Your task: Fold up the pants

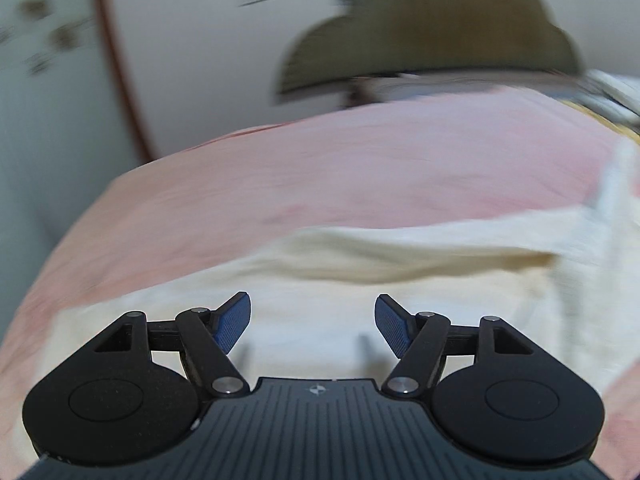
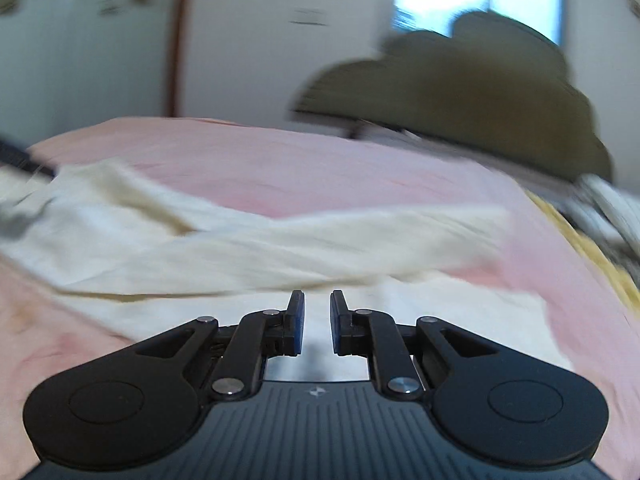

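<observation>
the pants [image 2: 248, 248] lie rumpled on the bed [image 2: 280, 160], not folded yet, left tongs [image 1: 313, 322] wide apart and right tongs [image 2: 317, 322] a little apart, both holding nothing.

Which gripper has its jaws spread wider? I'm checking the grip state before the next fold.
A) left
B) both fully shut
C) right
A: the left gripper shows a wide gap between its blue pads above the pants, while the right gripper has its pads only narrowly apart, with nothing held between them.
</observation>
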`<state>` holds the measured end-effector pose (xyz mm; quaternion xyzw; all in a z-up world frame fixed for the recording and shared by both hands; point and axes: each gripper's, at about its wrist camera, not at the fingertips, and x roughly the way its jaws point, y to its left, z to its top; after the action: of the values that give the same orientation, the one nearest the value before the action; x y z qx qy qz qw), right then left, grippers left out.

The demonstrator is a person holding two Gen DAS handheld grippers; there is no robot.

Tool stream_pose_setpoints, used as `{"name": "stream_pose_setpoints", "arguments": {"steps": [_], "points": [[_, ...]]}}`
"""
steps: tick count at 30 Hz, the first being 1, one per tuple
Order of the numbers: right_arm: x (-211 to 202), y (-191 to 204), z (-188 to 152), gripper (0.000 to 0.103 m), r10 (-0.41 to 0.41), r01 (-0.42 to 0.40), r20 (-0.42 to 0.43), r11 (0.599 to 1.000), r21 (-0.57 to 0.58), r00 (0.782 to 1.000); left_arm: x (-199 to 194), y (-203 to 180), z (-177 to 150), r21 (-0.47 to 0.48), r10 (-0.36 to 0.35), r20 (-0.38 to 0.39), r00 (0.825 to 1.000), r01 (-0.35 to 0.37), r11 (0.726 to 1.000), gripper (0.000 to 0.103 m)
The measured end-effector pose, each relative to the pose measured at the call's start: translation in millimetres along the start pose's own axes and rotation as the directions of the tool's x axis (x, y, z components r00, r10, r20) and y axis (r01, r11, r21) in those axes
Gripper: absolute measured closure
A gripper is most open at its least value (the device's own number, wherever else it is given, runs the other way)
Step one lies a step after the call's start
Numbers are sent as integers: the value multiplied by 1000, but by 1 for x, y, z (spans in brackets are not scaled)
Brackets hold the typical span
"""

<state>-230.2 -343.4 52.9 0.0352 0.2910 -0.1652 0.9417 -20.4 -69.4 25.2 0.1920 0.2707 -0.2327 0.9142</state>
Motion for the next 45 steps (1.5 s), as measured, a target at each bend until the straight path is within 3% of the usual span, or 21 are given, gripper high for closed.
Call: {"name": "stream_pose_setpoints", "arguments": {"steps": [2, 4, 7, 10, 11, 13, 17, 22, 24, 30, 33, 36, 38, 41, 43, 45], "points": [[6, -26, -11, 69, -68, 74, -73, 994, 84, 995, 4, -23, 1, 58, -56, 17, 998, 55, 997, 30], [11, -44, -24, 66, -102, 122, -136, 981, 149, 985, 9, -41, -1, 103, -98, 31, 995, 94, 990, 30], [0, -63, -22, 66, 17, -16, 1, 932, 362, 1000, 22, -57, -9, 113, -131, 15, 991, 129, 985, 30], [15, -79, -11, 57, 169, -212, 128, 817, 537, 977, 35, -60, -14, 83, -149, -5, 989, 149, 985, 30], [26, -83, -8, 45, 218, -266, 153, 770, 580, 964, 38, -59, -17, 75, -142, -9, 990, 143, 987, 30], [52, -90, -5, 39, 285, -334, 185, 674, 659, 941, 42, -62, -20, 63, -129, -18, 992, 130, 990, 29], [95, -94, -1, 39, 284, -260, 103, 595, 761, 953, 41, -58, -24, 38, -122, 12, 992, 122, 992, 24], [113, -109, -11, 39, 283, -322, 213, 429, 844, 935, 38, -66, -32, 61, -89, 65, 994, 85, 995, 21], [113, -115, -15, 39, 249, -336, 253, 384, 860, 935, 39, -64, -31, 47, -98, 60, 993, 95, 994, 20], [109, -135, -5, 39, 155, -363, 328, 388, 847, 932, 44, -56, -31, -5, -115, 39, 993, 116, 993, 13], [113, -146, -1, 39, 115, -394, 380, 389, 833, 918, 46, -52, -29, -27, -121, 29, 992, 122, 992, 11], [125, -159, -2, 39, 109, -409, 398, 365, 837, 911, 47, -51, -29, -36, -125, 26, 992, 126, 991, 10], [144, -165, -4, 39, 103, -345, 330, 339, 875, 938, 48, -51, -29, -36, -124, 26, 992, 125, 991, 10], [152, -166, -14, 39, 95, -303, 288, 294, 907, 953, 48, -51, -29, -38, -125, 25, 992, 126, 991, 9], [143, -163, -19, 39, 73, -295, 287, 301, 907, 955, 48, -51, -29, -39, -126, 25, 992, 127, 991, 9], [131, -159, -23, 32, 55, -259, 255, 319, 912, 965, 48, -52, -29, -39, -126, 24, 992, 126, 991, 9]]}}
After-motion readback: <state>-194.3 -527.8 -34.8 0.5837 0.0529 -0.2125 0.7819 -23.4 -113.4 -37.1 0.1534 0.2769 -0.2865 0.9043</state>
